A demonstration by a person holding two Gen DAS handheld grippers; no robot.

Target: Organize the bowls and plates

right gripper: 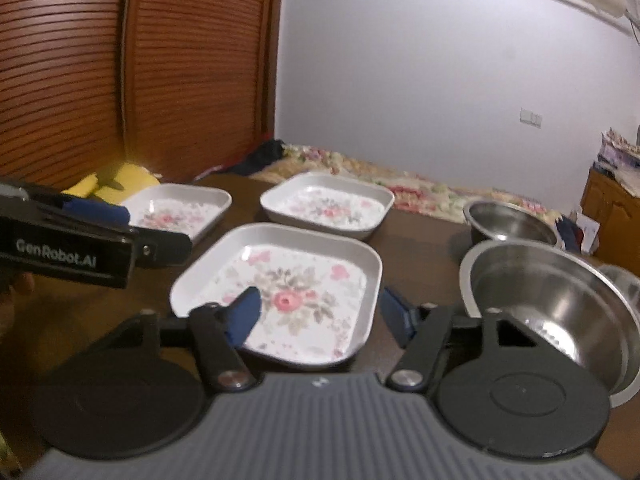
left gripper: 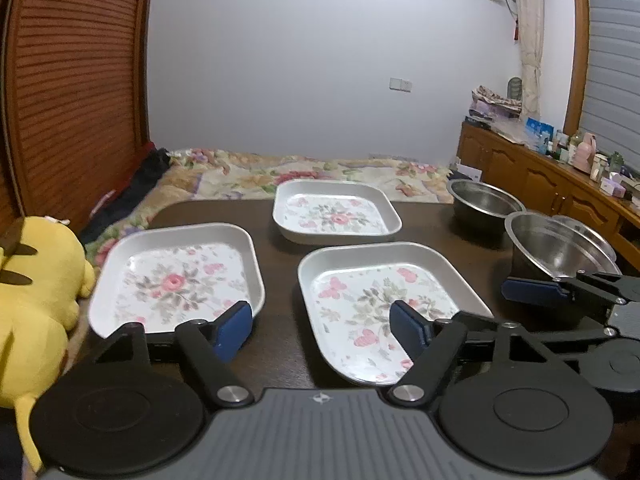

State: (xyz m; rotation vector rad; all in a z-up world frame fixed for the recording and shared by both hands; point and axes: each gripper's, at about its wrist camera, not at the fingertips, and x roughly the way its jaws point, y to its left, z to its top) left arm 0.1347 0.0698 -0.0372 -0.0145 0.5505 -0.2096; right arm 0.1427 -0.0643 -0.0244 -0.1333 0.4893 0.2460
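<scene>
Three square white plates with a pink flower print lie on the dark table: a left plate [left gripper: 176, 276], a far plate [left gripper: 334, 212] and a near plate [left gripper: 384, 300]. Steel bowls stand at the right, a far bowl [left gripper: 482, 200] and a near bowl [left gripper: 560, 248]. My left gripper [left gripper: 320, 326] is open and empty, hovering between the left and near plates. My right gripper [right gripper: 320, 312] is open and empty, its jaws spread over the near plate [right gripper: 288, 288], beside the near bowl [right gripper: 556, 304]. The left plate [right gripper: 180, 210] and far plate [right gripper: 328, 204] lie behind.
A yellow plush toy [left gripper: 36, 300] lies at the table's left edge. A bed with a floral blanket [left gripper: 304, 172] is behind the table. A wooden cabinet [left gripper: 552, 184] with clutter stands right; a slatted wooden door [left gripper: 72, 80] is left.
</scene>
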